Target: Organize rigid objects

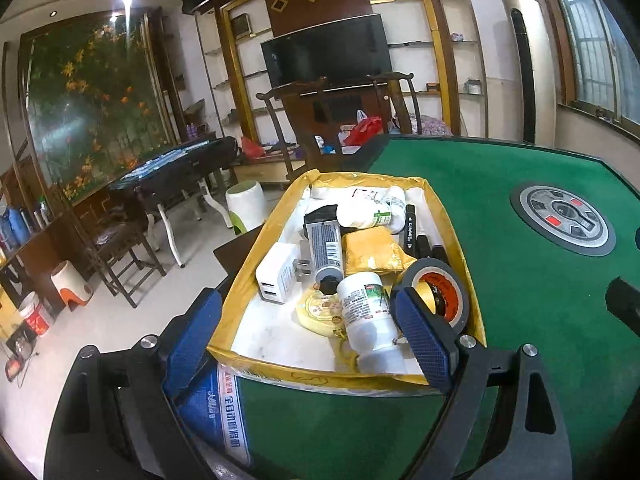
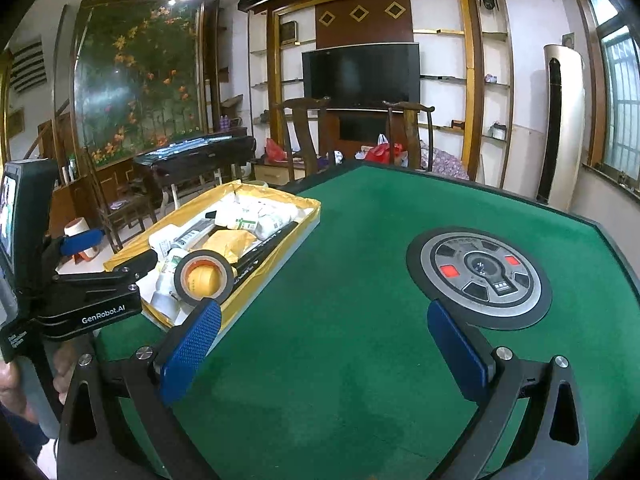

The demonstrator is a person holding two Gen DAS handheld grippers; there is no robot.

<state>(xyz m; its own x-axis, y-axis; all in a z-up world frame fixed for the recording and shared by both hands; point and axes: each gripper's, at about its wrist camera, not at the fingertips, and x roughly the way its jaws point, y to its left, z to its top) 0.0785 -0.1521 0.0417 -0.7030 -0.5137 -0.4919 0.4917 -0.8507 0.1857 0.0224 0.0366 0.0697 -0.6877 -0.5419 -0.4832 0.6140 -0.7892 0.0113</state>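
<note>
On the green felt table (image 2: 340, 280), at its left edge, stands the shallow yellow-lined cardboard box (image 1: 256, 264), and every loose item in view already lies inside it: a roll of black tape with an orange core (image 1: 436, 292) propped in the near right corner, a white plastic pill bottle with a green-printed label (image 1: 366, 316) lying on its side beside the roll, a white plug-in charger block (image 1: 276, 272), a dark grey tube with a barcode and black cap (image 1: 326, 248), a crumpled yellow packet (image 1: 374, 254), a flat round yellow tin (image 1: 318, 310), black marker pens (image 1: 412, 228) along the right wall, and further white bottles at the far end. No object lies loose on the felt; only the round grey control dial (image 2: 480, 276) set into the table centre is there. Judgement: either collection into the box is complete, or sorting out of it has not begun; the contents are heaped rather than ordered, so arranging appears outstanding. The left gripper (image 1: 308, 340) hangs low over the near end of the box, angled downward, jaws spread wide, one pad outside the left wall and the other just before the tape roll and the bottle; nothing is pressed between them. The right gripper (image 2: 324, 340) hovers above bare felt to the right of the box, tilted downward, jaws fully parted and empty. A hand (image 2: 12, 392) is partly visible at the left gripper's handle in the right wrist view.
</note>
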